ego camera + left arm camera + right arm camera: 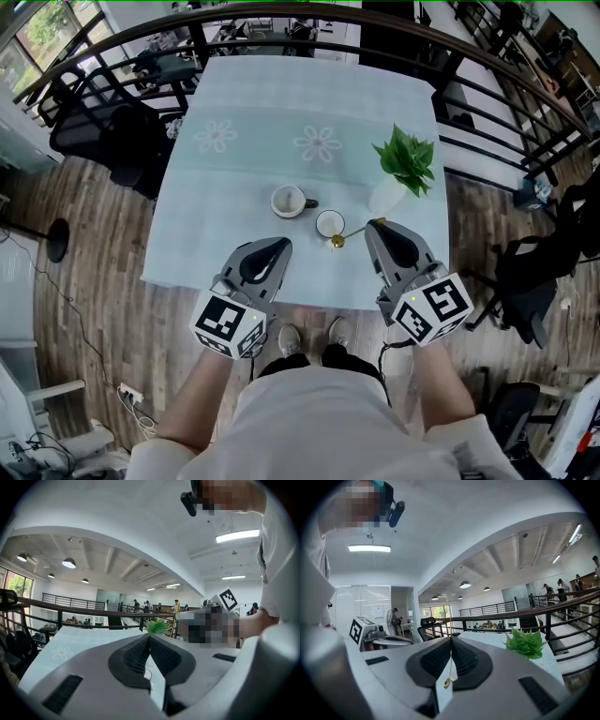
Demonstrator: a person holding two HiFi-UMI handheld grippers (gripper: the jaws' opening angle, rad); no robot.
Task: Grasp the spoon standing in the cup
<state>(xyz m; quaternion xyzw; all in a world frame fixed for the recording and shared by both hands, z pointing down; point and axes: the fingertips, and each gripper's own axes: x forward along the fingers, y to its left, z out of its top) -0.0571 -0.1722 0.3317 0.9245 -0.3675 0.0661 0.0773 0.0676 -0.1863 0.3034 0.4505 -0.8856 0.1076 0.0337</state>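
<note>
A thin gold spoon [345, 236] is pinched by its handle in my right gripper [375, 223], which is shut on it. Its bowl hangs low, just outside the near rim of a small white cup [330, 223]. In the right gripper view the spoon [447, 681] dangles between the closed jaws [450, 640]. A larger white mug [291, 201] with a dark handle stands to the left of the small cup. My left gripper [283, 243] is shut with nothing in it, hovering at the near side of the table, below the mug; its closed jaws [149, 636] show only the room beyond.
A green plant [407, 159] in a white pot [384, 195] stands right of the cups, close to my right gripper. The table [281, 103] has a pale flowered cloth. A dark railing [487, 70] curves behind it, with black chairs [103, 127] at the left.
</note>
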